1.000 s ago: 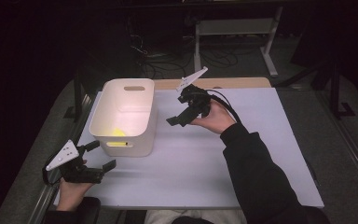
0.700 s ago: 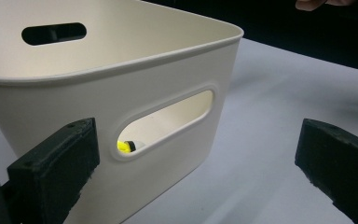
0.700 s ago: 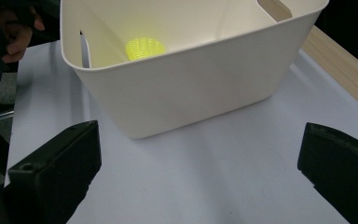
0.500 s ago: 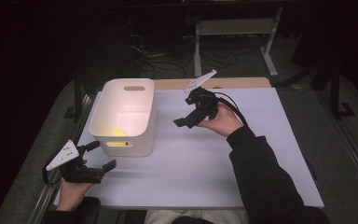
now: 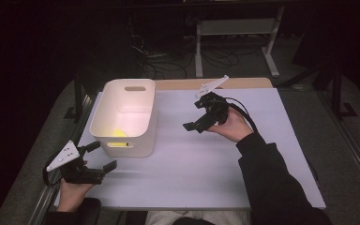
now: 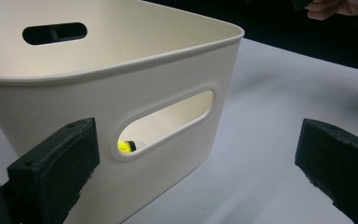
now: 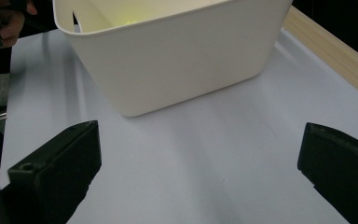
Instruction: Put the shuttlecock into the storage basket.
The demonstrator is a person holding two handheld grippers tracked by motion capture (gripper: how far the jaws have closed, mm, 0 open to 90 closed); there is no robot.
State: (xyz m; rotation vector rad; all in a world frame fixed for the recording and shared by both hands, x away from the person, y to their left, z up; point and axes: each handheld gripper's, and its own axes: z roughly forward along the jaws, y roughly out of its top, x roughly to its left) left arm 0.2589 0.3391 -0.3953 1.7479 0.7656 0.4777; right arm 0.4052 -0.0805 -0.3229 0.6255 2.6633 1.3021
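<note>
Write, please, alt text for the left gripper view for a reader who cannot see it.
A white plastic bin stands on a pale table, seen close from one end, with a small yellow object visible inside through its oval handle slot. The left gripper has its two black jaws wide apart in the foreground, holding nothing.

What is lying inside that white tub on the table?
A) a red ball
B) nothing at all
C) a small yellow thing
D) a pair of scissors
C: a small yellow thing lies on the floor of the white tub, and the left gripper view catches it through the tub's handle slot.
</note>
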